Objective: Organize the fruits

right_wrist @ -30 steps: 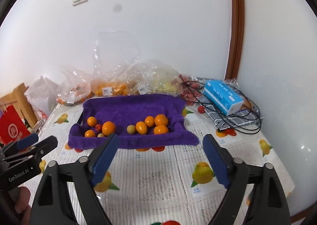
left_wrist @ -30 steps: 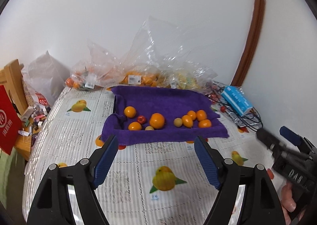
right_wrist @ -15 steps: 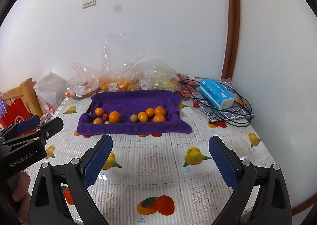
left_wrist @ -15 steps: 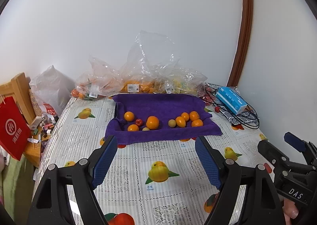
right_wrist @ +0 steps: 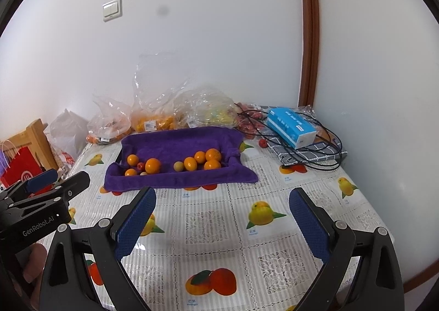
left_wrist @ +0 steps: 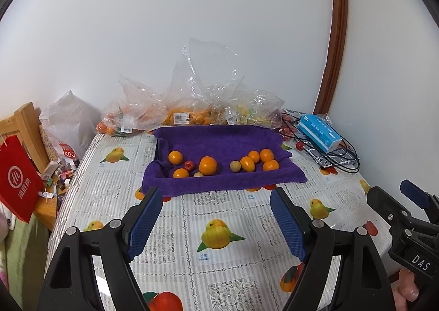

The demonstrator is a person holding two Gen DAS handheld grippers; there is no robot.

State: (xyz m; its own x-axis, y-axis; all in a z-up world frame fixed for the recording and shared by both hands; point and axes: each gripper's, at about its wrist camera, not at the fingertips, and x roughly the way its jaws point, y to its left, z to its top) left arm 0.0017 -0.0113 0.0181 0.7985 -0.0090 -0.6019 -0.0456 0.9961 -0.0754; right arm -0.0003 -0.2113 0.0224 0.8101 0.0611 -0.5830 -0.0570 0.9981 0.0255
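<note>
Your left gripper and right gripper both hang wide open and empty over the fruit-print tablecloth, short of the purple towel. The fruits lie on that towel's near half. Behind the towel: clear plastic bags. Right of it: a blue box on black cables. Nothing stands between your grippers and the towel.
</note>
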